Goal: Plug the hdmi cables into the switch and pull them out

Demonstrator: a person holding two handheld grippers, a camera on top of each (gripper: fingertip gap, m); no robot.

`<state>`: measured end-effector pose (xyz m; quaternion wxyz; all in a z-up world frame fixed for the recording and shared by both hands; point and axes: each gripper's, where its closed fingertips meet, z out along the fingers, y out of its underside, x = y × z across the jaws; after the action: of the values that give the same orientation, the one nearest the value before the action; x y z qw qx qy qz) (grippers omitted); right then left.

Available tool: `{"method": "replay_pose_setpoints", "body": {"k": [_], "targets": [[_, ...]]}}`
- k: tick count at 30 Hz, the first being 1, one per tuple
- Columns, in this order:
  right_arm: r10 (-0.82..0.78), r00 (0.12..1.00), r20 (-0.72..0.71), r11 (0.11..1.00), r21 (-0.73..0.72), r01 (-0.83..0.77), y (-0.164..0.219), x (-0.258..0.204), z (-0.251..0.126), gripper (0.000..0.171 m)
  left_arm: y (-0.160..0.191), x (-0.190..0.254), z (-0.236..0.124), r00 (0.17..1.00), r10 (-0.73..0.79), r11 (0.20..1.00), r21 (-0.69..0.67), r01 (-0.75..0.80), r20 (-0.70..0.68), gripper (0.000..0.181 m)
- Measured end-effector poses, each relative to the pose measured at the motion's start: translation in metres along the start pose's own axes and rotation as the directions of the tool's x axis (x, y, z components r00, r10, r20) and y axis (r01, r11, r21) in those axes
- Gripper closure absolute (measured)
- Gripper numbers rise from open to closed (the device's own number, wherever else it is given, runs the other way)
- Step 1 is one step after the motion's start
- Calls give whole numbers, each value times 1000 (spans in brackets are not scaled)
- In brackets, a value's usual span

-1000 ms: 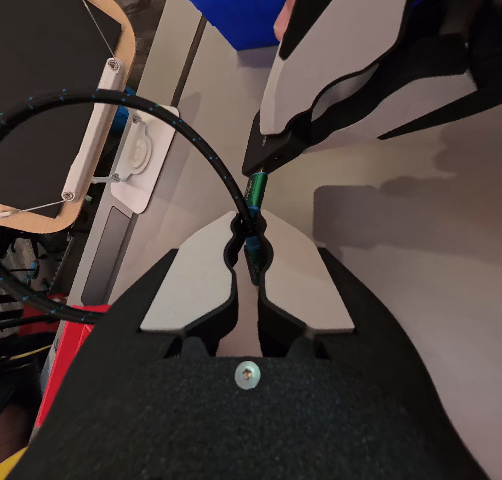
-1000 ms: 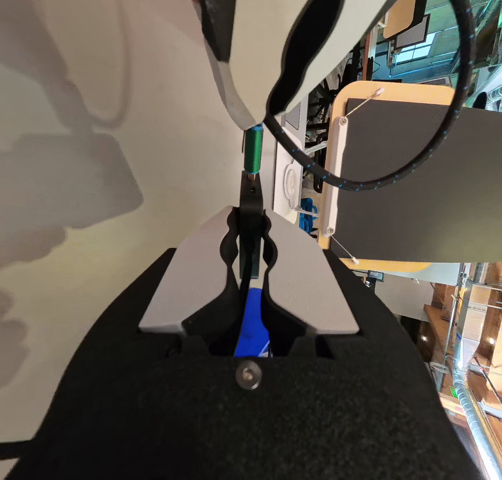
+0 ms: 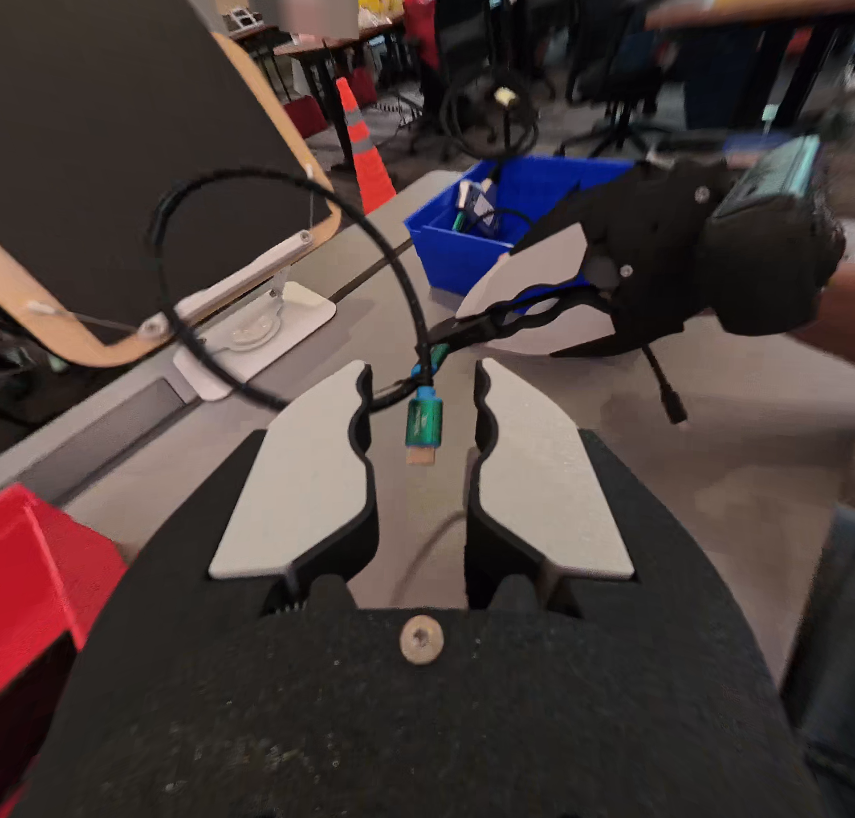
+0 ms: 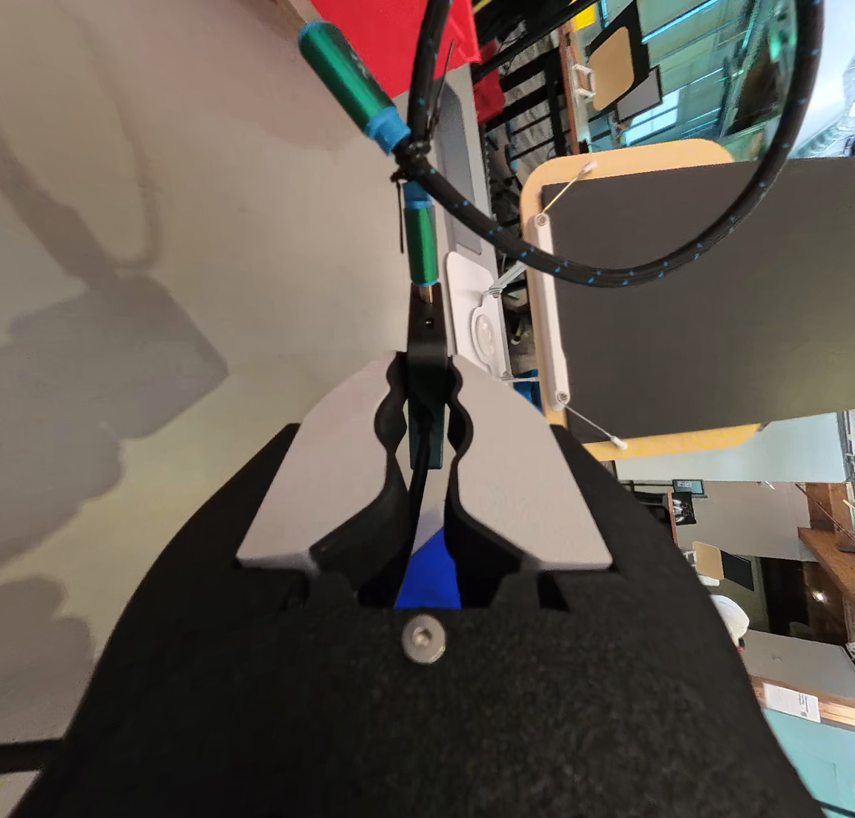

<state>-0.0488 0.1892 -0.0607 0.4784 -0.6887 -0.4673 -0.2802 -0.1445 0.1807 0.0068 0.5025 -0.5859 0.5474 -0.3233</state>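
Surroundings first: a black panel w/ a tan wooden rim (image 3: 296,115) stood on a white bracket and base (image 3: 277,319) at the far-left edge of the grey table (image 3: 694,472). An orange cone (image 3: 365,157) stood on the floor beyond, w/ chairs and desks behind it, blurred. A red bin (image 3: 41,578) sat at the near-left table edge; contents not visible.

Blue bin (image 3: 467,250) sat at the far side of the table, just behind the right gripper (image 3: 467,328); it held a few small items, incl. something green and something blue-white, plus a thin dark cable, too blurred to name.

Left gripper (image 3: 422,414) was wide open, holding nothing. A loose green HDMI plug (image 3: 423,423) hung between its fingers, gold tip toward the camera, touching neither finger.

Right gripper was clamped on the black switch (image 4: 426,361), held edge-on. A second green plug (image 4: 421,245) was seated in the switch's front port, a bit of gold still showing. The black braided cable (image 4: 694,259) w/ blue flecks looped from that plug up and round to the loose plug; both ends were bound together by a tie (image 4: 414,155) near the blue collars. The loop arched in front of the black panel. A thin black lead (image 4: 416,486) ran back from the switch between the right fingers.
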Motion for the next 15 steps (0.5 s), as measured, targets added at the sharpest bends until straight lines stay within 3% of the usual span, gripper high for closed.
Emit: {"method": "replay_pose_setpoints", "body": {"k": [3, 7, 10, 15], "targets": [[15, 999, -43, 999, 40, -13, -5, 8, -5, 156, 15, -12, -8, 984, -175, 984, 23, 175, -20, 134], [-17, 997, -78, 998, 60, 22, -15, 9, -8, 157, 32, -1, 13, 954, -275, 961, -30, 274, -121, 123], [-39, 996, -83, 995, 84, 46, -25, 5, -11, 157, 26, 8, 21, 916, -340, 937, 3, 348, -215, 132], [-65, 993, -97, 990, 115, 77, -35, 1, -17, 156, 24, 9, 23, 911, -336, 937, 13, 350, -239, 161]]}}
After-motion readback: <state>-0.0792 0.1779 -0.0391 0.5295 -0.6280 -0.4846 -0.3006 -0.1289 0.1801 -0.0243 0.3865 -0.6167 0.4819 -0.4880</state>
